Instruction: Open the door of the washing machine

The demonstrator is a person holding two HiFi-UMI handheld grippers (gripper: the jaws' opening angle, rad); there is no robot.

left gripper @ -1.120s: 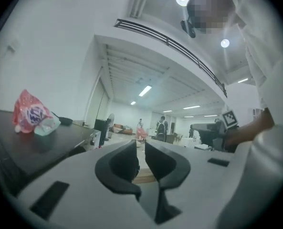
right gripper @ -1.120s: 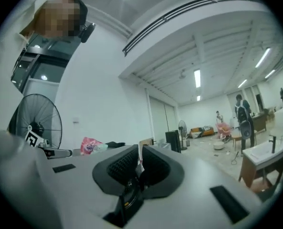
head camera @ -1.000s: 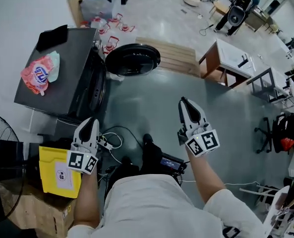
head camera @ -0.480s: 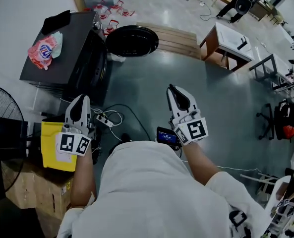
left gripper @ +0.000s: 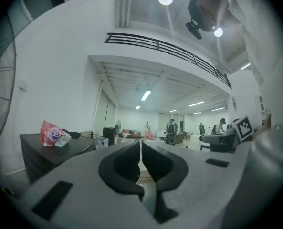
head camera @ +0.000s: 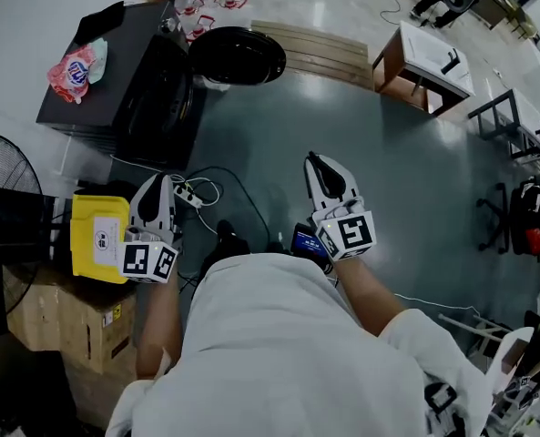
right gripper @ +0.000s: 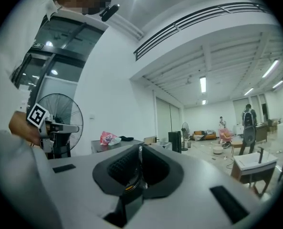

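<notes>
A: Looking down on a grey workshop floor (head camera: 415,198). Locating the washing machine (head camera: 151,98)?

B: Sitting at far upper left, well apart from both grippers. Round door (head camera: 238,55) appearing already swung out.

A: Checking jaws?

B: Both pressing closed on nothing: left gripper (head camera: 155,188), right gripper (head camera: 317,164).

A: Anticipating faults?

B: Possibly snagging power strip (head camera: 189,194) cables underfoot while approaching. Also risking arriving with closed jaws and missing the door edge.
</notes>
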